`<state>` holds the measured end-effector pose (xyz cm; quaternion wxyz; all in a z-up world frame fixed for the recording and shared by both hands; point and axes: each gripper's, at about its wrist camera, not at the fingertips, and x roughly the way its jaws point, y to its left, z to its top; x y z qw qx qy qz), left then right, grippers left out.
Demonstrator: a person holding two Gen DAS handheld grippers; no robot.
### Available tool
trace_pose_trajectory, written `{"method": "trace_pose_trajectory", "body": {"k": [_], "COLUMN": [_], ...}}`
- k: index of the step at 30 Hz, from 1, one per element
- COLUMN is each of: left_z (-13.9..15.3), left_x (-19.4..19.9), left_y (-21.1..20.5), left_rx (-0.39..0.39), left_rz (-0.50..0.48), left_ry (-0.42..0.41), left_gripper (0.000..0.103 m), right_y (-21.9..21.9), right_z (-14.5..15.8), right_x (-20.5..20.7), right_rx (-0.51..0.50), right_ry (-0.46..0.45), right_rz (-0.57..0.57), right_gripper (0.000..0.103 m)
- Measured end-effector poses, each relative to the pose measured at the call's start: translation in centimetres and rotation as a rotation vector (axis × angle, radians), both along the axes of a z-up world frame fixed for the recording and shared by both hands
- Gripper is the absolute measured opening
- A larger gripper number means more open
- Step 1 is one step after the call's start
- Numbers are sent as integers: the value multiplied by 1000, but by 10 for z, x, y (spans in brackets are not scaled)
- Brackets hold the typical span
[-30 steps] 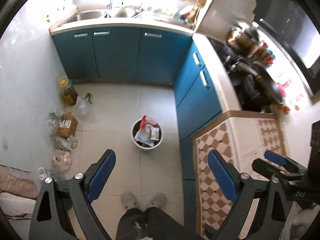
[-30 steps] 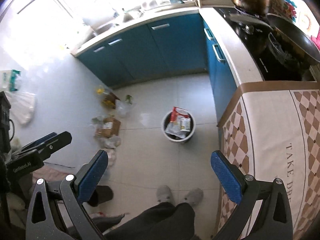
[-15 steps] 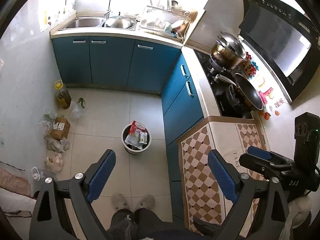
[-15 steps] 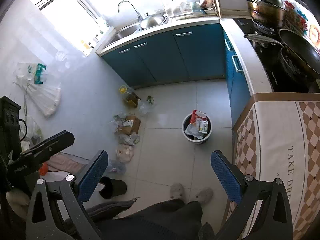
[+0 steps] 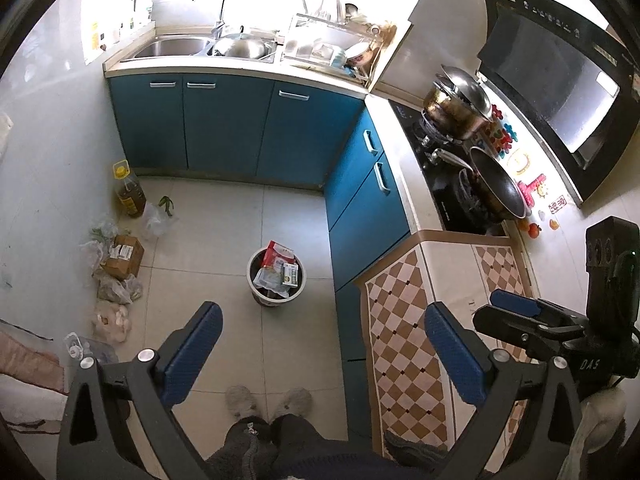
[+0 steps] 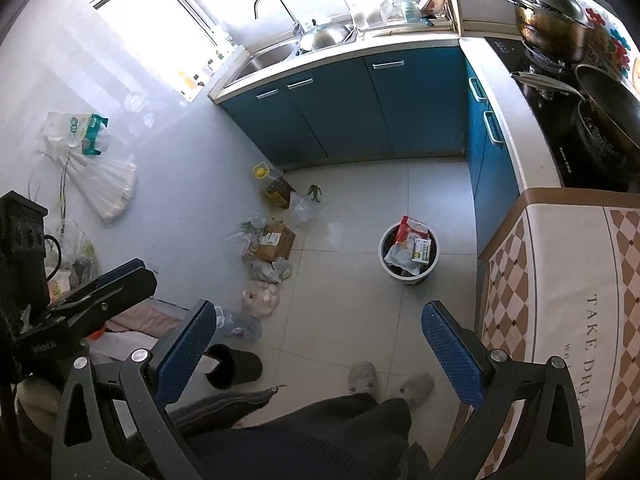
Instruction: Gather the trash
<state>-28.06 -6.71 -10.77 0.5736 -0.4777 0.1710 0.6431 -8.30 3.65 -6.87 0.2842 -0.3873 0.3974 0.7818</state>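
**Mia:** Pale floor tiles [image 5: 224,232] fill the middle of this small kitchen, with blue cupboards [image 5: 224,128] along two sides. What does the person hold?

**Tom:** The person holds a tool in each hand. The left gripper [image 5: 320,344] has its blue fingers [image 5: 192,352] spread wide, and they have just been opening. Nothing sits between them. The right gripper [image 6: 320,340] has its fingers [image 6: 452,356] wide apart too, and they hold nothing.

**Mia:** Where is the trash?

**Tom:** A round white bin [image 5: 277,276] stands on the floor, near the corner of the blue cupboards. Packets and wrappers [image 5: 276,270] stick up out of it. More stuff lies by the wall: a cardboard box [image 5: 124,256], some crumpled plastic bags [image 5: 112,288] and a pale pink bag [image 6: 262,298]. An oil bottle [image 5: 129,192] with a yellow cap stands close to them.

**Mia:** Are the grippers near the bin?

**Tom:** No. Both hang high above the floor, well apart from it. The person's feet [image 5: 268,402] in grey slippers show below them.

**Mia:** What else shows?

**Tom:** A checked cloth [image 5: 404,332] covers the worktop on the right. Pots [image 5: 460,108] sit on the stove behind it, and a dark slipper [image 6: 236,366] lies on the floor.
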Motion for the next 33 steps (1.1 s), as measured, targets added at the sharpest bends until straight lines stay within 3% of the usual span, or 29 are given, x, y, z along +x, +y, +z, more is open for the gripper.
{"method": "trace_pose_trajectory", "body": {"k": [33], "left_z": [3], "left_x": [8], "left_y": [12], "left_rx": [-2], "left_rz": [-48], "left_ry": [-8], "left_gripper": [103], "right_y": [-1], "right_z": [-7], "right_x": [7], "right_rx": [-16], "right_ry": [0], "right_rz": [27], "right_gripper": [103]}}
